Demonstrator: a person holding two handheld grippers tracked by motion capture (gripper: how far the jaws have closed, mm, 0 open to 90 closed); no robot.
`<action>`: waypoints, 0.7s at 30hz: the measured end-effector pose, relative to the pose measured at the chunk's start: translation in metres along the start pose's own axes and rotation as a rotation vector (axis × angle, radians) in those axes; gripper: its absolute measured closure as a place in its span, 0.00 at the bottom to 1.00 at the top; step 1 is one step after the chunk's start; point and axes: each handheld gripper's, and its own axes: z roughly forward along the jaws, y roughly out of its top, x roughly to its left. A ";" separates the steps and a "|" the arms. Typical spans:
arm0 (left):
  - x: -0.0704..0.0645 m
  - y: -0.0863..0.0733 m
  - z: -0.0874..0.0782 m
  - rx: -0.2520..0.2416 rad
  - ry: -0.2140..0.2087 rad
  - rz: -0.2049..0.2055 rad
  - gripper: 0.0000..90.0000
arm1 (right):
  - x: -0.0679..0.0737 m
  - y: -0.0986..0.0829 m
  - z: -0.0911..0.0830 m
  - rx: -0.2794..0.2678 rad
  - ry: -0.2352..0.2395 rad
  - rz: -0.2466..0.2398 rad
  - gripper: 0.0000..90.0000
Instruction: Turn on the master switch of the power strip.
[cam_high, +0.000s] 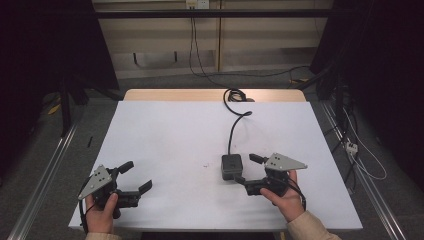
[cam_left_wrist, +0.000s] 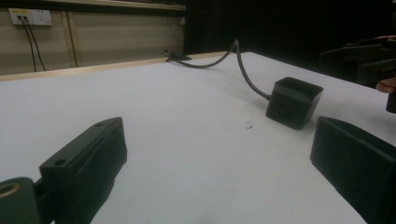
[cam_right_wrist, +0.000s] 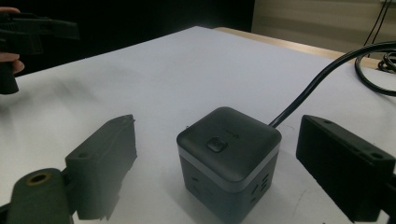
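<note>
Holding both tools low over the white surface (cam_high: 175, 130), I note the right gripper (cam_high: 246, 169) spread wide with nothing in it — its jaws sit either side of the dark cube power strip (cam_high: 231, 166), close but not touching as far as I can see. Cube stands upright right of centre, button face up; its black cable (cam_high: 233, 127) runs to the far edge. Left gripper (cam_high: 136, 176) near the front-left corner, jaws wide apart, empty, well apart from the cube.
</note>
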 end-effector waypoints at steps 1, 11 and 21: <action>0.000 0.000 0.000 0.001 0.000 -0.001 0.04 | -0.001 -0.001 -0.001 -0.003 0.000 0.002 0.12; 0.000 0.000 0.000 0.000 0.000 0.000 0.04 | -0.007 -0.008 -0.012 -0.003 -0.016 0.005 0.12; 0.000 0.000 0.000 0.002 0.000 -0.001 0.04 | -0.014 -0.013 -0.021 0.001 -0.037 0.016 0.12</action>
